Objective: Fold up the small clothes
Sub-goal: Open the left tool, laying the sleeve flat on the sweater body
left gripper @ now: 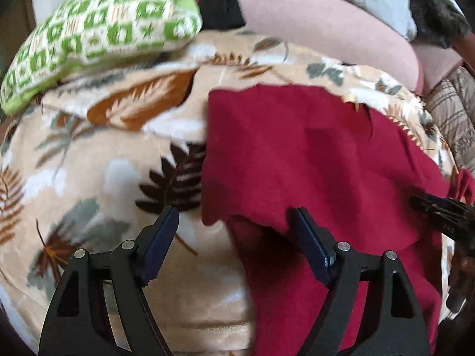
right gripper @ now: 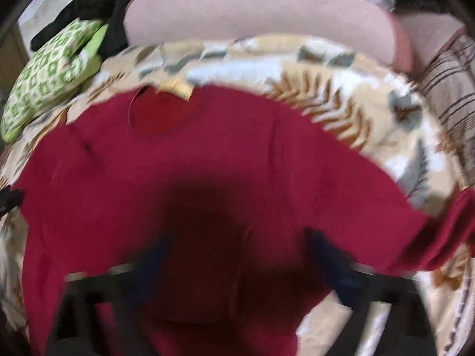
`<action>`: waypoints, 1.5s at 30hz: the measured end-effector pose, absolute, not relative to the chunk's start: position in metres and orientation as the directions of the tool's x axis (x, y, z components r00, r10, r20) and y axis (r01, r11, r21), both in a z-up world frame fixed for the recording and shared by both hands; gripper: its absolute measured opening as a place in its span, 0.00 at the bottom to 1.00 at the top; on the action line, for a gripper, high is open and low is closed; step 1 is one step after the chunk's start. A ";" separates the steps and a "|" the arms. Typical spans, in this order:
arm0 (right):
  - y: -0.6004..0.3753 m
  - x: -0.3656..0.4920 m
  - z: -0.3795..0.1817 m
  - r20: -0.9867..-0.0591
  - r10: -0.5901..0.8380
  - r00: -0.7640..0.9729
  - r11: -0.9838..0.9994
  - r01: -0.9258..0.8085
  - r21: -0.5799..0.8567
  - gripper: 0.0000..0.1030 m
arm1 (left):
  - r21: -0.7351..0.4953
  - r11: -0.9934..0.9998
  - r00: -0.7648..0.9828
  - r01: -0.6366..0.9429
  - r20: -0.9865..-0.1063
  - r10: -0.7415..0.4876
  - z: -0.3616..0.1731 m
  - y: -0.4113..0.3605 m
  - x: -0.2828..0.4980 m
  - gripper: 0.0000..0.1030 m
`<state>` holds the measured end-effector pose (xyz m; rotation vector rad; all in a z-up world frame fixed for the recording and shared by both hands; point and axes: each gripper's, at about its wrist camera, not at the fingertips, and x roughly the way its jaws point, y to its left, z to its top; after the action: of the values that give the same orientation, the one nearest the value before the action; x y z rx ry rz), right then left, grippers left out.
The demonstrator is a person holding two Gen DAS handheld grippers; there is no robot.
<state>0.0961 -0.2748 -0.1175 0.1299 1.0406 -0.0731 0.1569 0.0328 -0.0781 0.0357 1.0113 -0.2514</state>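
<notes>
A small dark red shirt (left gripper: pixel 311 160) lies spread on a leaf-print blanket (left gripper: pixel 98 178). In the right wrist view the red shirt (right gripper: pixel 207 154) fills the middle, with its round neckline toward the far side. My left gripper (left gripper: pixel 234 216) is open, its jaws wide apart over the shirt's left edge, holding nothing. My right gripper (right gripper: pixel 237 243) is blurred by motion; its dark blue pads (right gripper: pixel 332 255) stand apart over the shirt's near part. The right gripper's tip also shows at the right edge of the left wrist view (left gripper: pixel 436 207).
A green and white patterned pillow (left gripper: pixel 98 32) lies at the far left with black cloth (left gripper: pixel 222 9) behind it. A pink cushion (left gripper: pixel 320 26) runs along the back. A brown plaid fabric (left gripper: pixel 451 112) lies at the right.
</notes>
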 end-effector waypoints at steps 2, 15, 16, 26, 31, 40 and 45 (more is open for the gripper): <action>-0.271 0.090 -0.110 -0.839 -0.026 0.544 0.995 0.093 0.030 0.06 | -0.113 0.972 0.515 0.205 -0.833 -0.205 -0.076 0.037 0.155 0.77; -0.317 0.111 -0.068 -0.759 -0.171 0.628 0.968 0.249 -0.013 0.04 | -0.081 0.973 0.557 0.216 -0.808 -0.191 -0.064 0.001 0.166 0.77; -0.318 0.115 -0.074 -0.775 -0.173 0.607 0.968 0.251 -0.019 0.04 | -0.069 0.975 0.544 0.213 -0.821 -0.177 -0.071 -0.003 0.169 0.77; -0.311 0.059 -0.061 -0.746 -0.061 0.663 0.960 0.244 0.138 0.48 | 0.029 0.991 0.553 0.133 -0.832 -0.050 -0.067 -0.021 0.149 0.77; -0.301 0.048 -0.056 -0.726 -0.006 0.688 0.954 0.221 0.201 0.49 | 0.026 0.994 0.556 0.104 -0.831 -0.036 -0.056 -0.047 0.140 0.77; -0.302 0.043 -0.060 -0.731 0.012 0.682 0.954 0.211 0.213 0.51 | -0.032 0.982 0.533 0.187 -0.837 -0.129 -0.047 -0.087 0.126 0.77; -0.307 0.045 -0.079 -0.763 0.019 0.646 0.958 0.207 0.200 0.51 | -0.072 0.979 0.536 0.188 -0.828 -0.164 -0.048 -0.071 0.124 0.77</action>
<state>0.0455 -0.3068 -0.0792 0.2808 0.8646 -0.1082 0.1242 -0.0710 -0.0478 0.0269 0.9834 -0.2099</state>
